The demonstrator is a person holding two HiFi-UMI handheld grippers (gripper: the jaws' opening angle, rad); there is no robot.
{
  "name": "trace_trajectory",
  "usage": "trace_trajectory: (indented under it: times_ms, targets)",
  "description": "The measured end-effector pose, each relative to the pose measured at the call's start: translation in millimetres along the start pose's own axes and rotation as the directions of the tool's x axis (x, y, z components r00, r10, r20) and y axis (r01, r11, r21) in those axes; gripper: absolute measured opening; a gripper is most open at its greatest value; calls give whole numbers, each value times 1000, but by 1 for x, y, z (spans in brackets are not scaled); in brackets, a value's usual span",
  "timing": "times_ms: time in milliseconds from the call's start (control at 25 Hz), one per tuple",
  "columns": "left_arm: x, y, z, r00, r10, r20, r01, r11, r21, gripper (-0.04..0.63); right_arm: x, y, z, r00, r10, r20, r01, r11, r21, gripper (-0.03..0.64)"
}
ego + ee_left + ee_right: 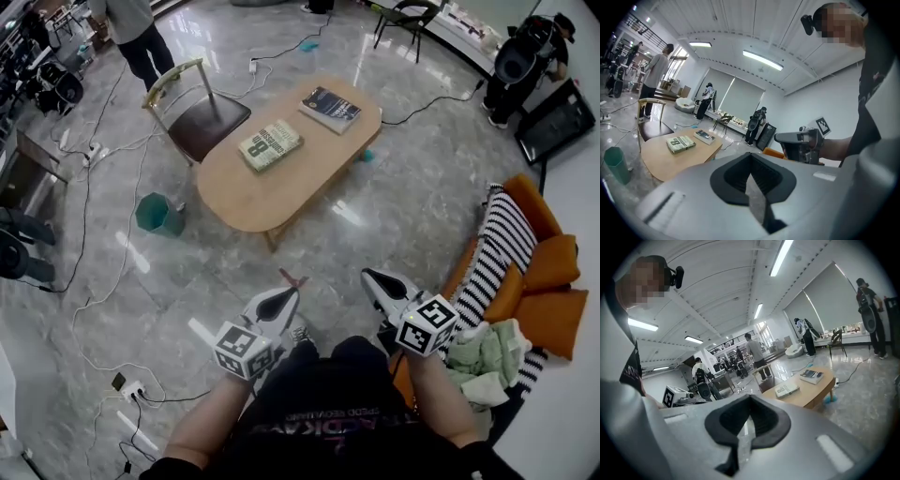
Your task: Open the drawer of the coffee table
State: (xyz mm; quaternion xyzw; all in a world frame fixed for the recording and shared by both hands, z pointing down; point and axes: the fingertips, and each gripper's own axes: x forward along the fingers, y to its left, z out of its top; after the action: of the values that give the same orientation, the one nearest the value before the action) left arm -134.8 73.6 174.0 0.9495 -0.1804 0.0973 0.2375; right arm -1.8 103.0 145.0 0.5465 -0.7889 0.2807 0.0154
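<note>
Wooden bench (234, 187) at twelve o'clock is not yet reached, its drawer judged unopened, with left hand-held gripper (277, 302) and right hand-held gripper (379, 281) pressed together, empty.

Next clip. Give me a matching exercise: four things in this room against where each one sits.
Things:
1. green book
2. dark book
3. teal bin
4. striped blanket

Places:
A. on the floor, beside the coffee table
B. draped over the orange sofa
C. middle of the coffee table
D. far end of the coffee table

Pairs: 1-C, 2-D, 3-A, 4-B
</note>
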Motion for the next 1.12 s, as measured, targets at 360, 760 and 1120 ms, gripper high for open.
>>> trace_trajectory:
  times_ms: [360, 760, 1120]
  targets:
    - [11, 35, -5, 996, 88, 17, -87, 995, -41, 3, 40, -41, 16, 999, 33, -29, -33, 999, -9, 2]
    - [85, 55, 9, 960, 276, 44, -271, 958, -92, 3, 67, -125, 37, 979, 160, -123, -162, 987, -5, 2]
    - [182, 74, 9, 926, 378, -3, -375, 919, -118, 3, 91, -236, 53, 960, 209, -186, -207, 978, 33, 2]
